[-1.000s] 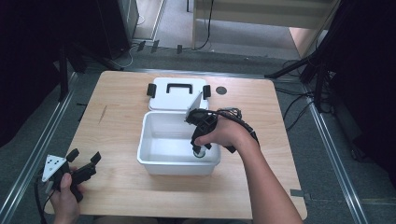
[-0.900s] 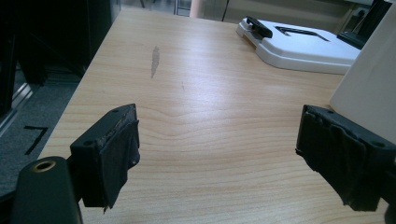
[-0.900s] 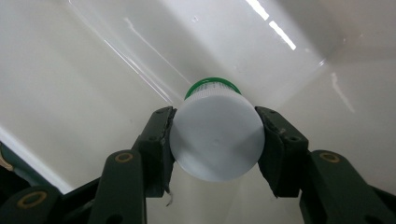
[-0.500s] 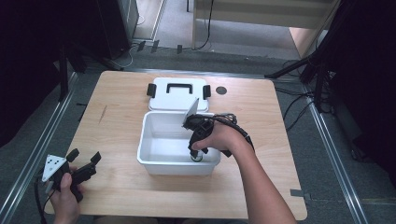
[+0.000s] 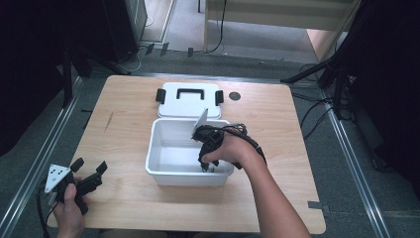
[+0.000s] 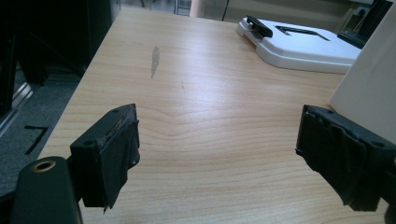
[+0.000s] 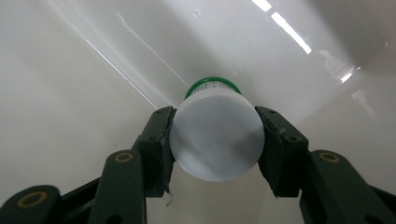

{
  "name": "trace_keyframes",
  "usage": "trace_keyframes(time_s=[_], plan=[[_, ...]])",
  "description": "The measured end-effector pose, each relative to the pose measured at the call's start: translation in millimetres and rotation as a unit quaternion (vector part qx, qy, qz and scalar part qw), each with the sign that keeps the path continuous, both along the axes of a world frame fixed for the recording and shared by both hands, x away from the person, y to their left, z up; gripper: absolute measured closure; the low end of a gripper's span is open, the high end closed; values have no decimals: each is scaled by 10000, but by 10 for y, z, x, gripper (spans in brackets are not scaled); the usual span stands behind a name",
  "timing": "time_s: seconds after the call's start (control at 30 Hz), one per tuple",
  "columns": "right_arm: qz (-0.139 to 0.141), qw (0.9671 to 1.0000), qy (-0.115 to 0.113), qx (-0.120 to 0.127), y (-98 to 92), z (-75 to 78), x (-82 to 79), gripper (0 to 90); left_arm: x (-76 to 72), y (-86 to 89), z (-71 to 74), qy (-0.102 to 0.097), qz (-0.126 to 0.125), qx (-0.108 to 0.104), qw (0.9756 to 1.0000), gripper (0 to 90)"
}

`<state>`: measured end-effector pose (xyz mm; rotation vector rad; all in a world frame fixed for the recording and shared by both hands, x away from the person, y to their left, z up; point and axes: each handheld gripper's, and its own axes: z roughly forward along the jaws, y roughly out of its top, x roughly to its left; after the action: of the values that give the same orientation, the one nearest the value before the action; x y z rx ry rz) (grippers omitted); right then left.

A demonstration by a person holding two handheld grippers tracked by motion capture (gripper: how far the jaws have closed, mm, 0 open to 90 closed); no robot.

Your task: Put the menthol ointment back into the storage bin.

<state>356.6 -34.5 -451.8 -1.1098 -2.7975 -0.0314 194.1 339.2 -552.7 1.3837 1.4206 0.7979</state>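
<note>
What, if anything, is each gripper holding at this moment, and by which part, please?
The right gripper clamps a small white bottle by its sides at the white end, inside the white bin. The left gripper holds nothing.

- In the high view the right gripper's (image 5: 207,164) jaw tips are hidden behind the right hand (image 5: 229,151) and the bin's (image 5: 163,171) near wall; what they hold cannot be told there.
- In the right gripper view the bottle (image 7: 215,135) shows end-on: its white cap hides most of the body, so only a green band shows beyond the cap, its print too small to read.
- The bin's rim is cut off by every edge of that view.
- In the left gripper view the bin (image 6: 369,88) is cut off at the right edge and the lid (image 6: 303,44), beyond the bin, at the top.
- The left hand (image 5: 69,210), left of the bin, is cut off at the high view's bottom edge.
</note>
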Motion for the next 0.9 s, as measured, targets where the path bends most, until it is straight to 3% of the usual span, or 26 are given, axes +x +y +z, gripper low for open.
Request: trace_keyframes(time_s=[0.7, 0.9], plan=[[309, 9984, -86, -459, 103, -201, -41, 511, 3, -2, 1, 12, -10, 17, 10000, 139], [295, 9984, -103, -469, 101, -196, -50, 510, 4, -3, 1, 14, -12, 20, 10000, 139]])
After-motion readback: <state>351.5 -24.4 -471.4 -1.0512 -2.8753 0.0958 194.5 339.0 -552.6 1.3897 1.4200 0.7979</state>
